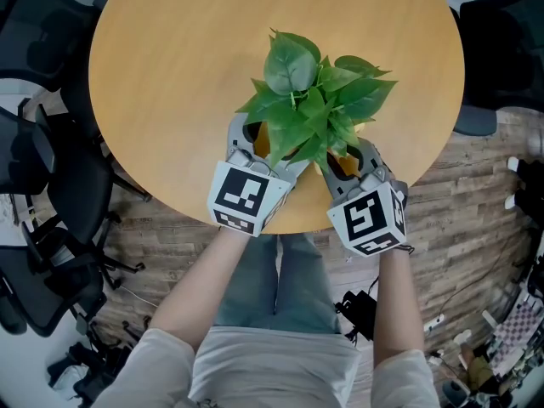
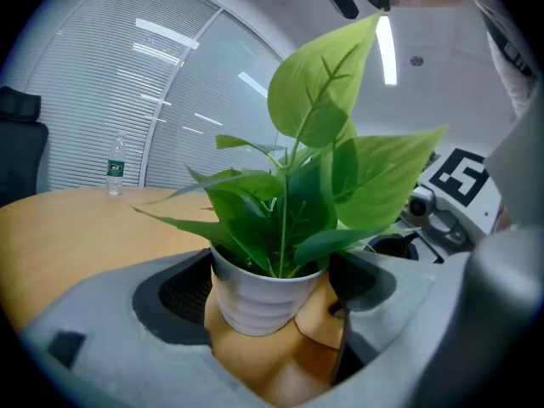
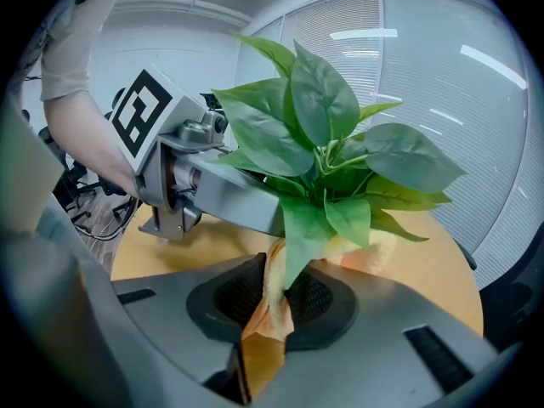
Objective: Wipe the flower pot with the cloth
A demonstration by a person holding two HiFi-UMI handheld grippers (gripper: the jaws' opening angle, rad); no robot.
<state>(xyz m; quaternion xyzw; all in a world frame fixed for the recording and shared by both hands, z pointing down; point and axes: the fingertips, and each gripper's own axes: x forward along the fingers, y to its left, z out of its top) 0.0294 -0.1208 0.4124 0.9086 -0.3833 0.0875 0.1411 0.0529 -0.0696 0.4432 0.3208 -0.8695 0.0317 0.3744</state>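
A leafy green plant [image 1: 306,100] stands near the front edge of the round wooden table [image 1: 170,58]. Its white ribbed flower pot [image 2: 259,300] sits between the jaws of my left gripper [image 2: 268,308], which is shut on its sides. In the head view the leaves hide the pot, and the left gripper [image 1: 270,143] reaches in from the left. An orange-yellow cloth [image 3: 270,308] is pinched in my right gripper [image 3: 268,317] and runs up against the pot's right side under the leaves. A flap of the cloth [image 2: 325,317] shows beside the pot. The right gripper [image 1: 344,161] lies just right of the plant.
Dark office chairs [image 1: 34,160] stand left of the table, and cables and clutter lie on the wooden floor at the lower right. A small water bottle [image 2: 115,168] stands at the table's far edge. The table edge runs just under both grippers.
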